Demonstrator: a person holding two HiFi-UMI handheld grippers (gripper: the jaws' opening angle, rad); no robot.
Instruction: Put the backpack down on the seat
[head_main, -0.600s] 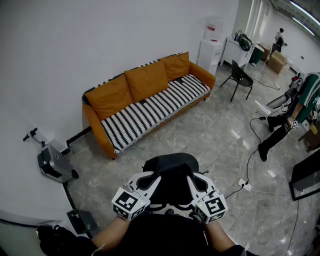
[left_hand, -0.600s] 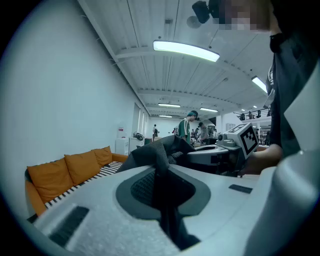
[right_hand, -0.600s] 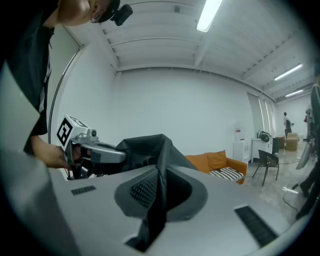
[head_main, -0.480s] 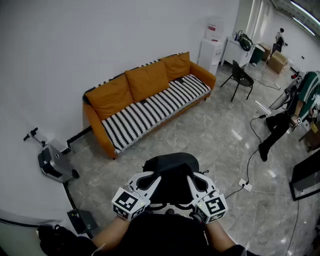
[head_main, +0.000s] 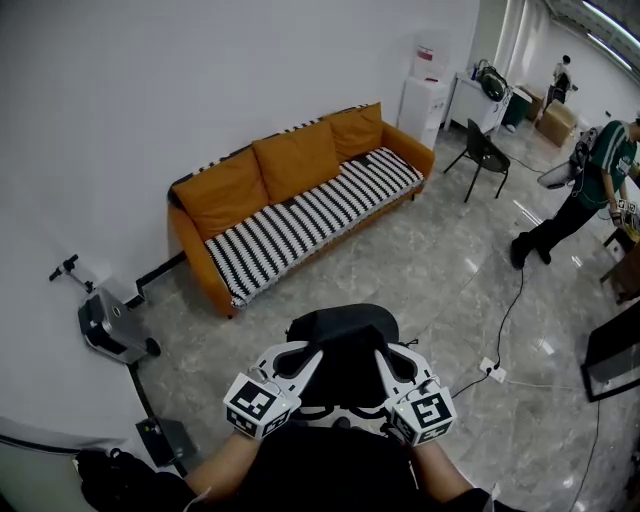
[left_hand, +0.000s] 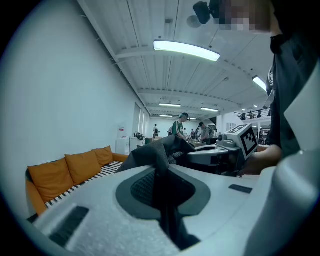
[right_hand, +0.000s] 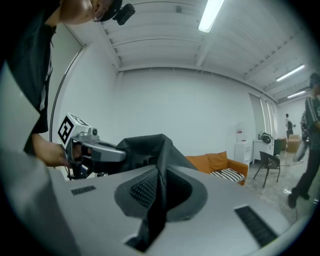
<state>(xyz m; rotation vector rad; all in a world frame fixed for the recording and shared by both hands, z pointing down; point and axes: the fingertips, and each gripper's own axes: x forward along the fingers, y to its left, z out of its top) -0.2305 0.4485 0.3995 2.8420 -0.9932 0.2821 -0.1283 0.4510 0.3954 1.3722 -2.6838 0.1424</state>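
Note:
I hold a black backpack (head_main: 342, 352) up in front of me, well short of the sofa. My left gripper (head_main: 303, 359) is shut on its fabric (left_hand: 160, 165) on the left side, and my right gripper (head_main: 385, 362) is shut on the fabric (right_hand: 159, 175) on the right. The orange sofa (head_main: 290, 200) with a black-and-white striped seat (head_main: 300, 225) stands against the white wall, across a stretch of grey floor. In the left gripper view the sofa (left_hand: 65, 172) shows at the lower left; in the right gripper view the sofa (right_hand: 220, 165) lies beyond the bag.
A small grey machine (head_main: 110, 325) sits on the floor left of the sofa. A black chair (head_main: 482, 155) and a white cabinet (head_main: 420, 105) stand at the sofa's right. A person (head_main: 580, 185) walks at the far right. Cables and a power strip (head_main: 492, 370) lie on the floor.
The person at the far right has straightened up and stepped further back. My grippers and the backpack have stayed where they were.

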